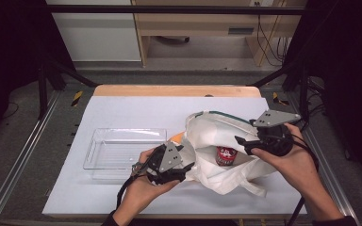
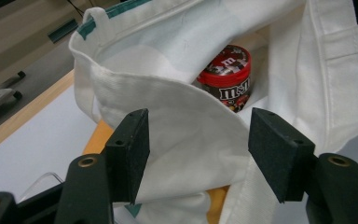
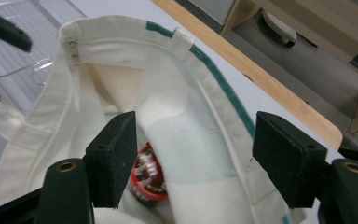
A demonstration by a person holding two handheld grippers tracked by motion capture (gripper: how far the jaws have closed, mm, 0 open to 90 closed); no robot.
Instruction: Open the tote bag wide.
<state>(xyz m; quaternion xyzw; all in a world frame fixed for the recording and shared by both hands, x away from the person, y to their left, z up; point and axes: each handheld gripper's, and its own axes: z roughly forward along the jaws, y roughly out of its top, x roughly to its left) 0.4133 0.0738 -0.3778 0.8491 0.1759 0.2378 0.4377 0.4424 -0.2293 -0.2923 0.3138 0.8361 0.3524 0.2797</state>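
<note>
A white cloth tote bag (image 1: 212,127) with a green trim lies open on the table, right of centre. Inside it a brown candy jar with a red lid (image 1: 226,155) lies tilted; the jar (image 2: 226,77) shows deep in the bag's mouth. My left gripper (image 1: 187,170) is at the bag's left edge, and its jaws (image 2: 199,116) stand wide with the near rim of the bag between them, not pinched. My right gripper (image 1: 242,145) is at the bag's right side, open, with the far rim (image 3: 194,119) between its jaws above the jar (image 3: 147,179).
A clear plastic tray (image 1: 122,148) stands empty left of the bag. Something flat and orange (image 1: 176,137) pokes out from under the bag's left side. The white mat (image 1: 136,110) covers the table up to its wooden far edge (image 1: 169,90).
</note>
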